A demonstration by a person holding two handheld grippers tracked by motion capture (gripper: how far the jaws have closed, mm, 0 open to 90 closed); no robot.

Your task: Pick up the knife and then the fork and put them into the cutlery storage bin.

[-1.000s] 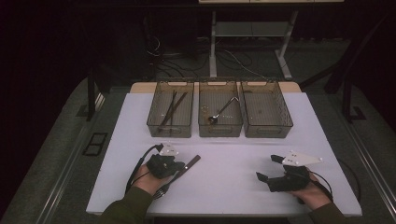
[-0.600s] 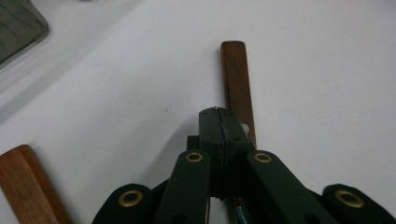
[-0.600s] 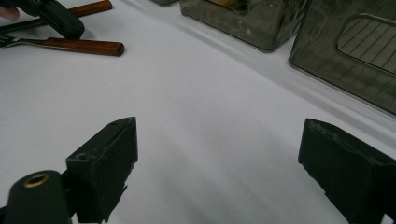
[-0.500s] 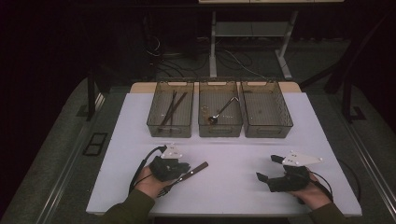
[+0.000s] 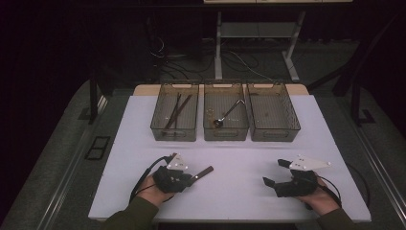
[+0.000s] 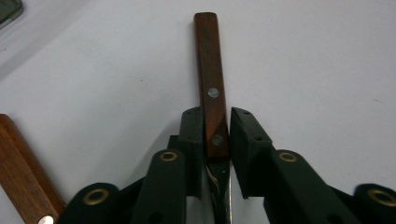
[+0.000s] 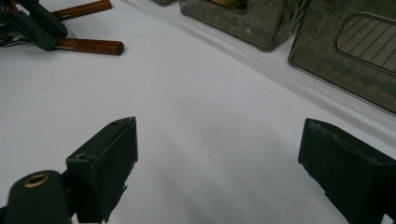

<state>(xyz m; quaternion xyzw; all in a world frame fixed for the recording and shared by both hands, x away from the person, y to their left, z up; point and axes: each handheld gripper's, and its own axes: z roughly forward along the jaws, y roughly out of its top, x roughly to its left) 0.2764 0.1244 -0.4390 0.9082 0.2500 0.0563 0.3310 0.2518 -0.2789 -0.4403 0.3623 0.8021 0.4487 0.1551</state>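
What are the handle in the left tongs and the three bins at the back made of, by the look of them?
The knife handle held in the left tongs looks like reddish-brown wood with a smooth, maybe varnished finish: two round metal rivets show, and a shiny metal blade starts below it. The three bins look like smoky translucent plastic, since their contents and a grid base show through the walls.

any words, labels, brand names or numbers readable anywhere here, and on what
None can be read.
The wooden knife handle held in the left gripper shows two metal rivets but no marking.
The three bins and the white table carry no legible print.
The right gripper bears no label either.
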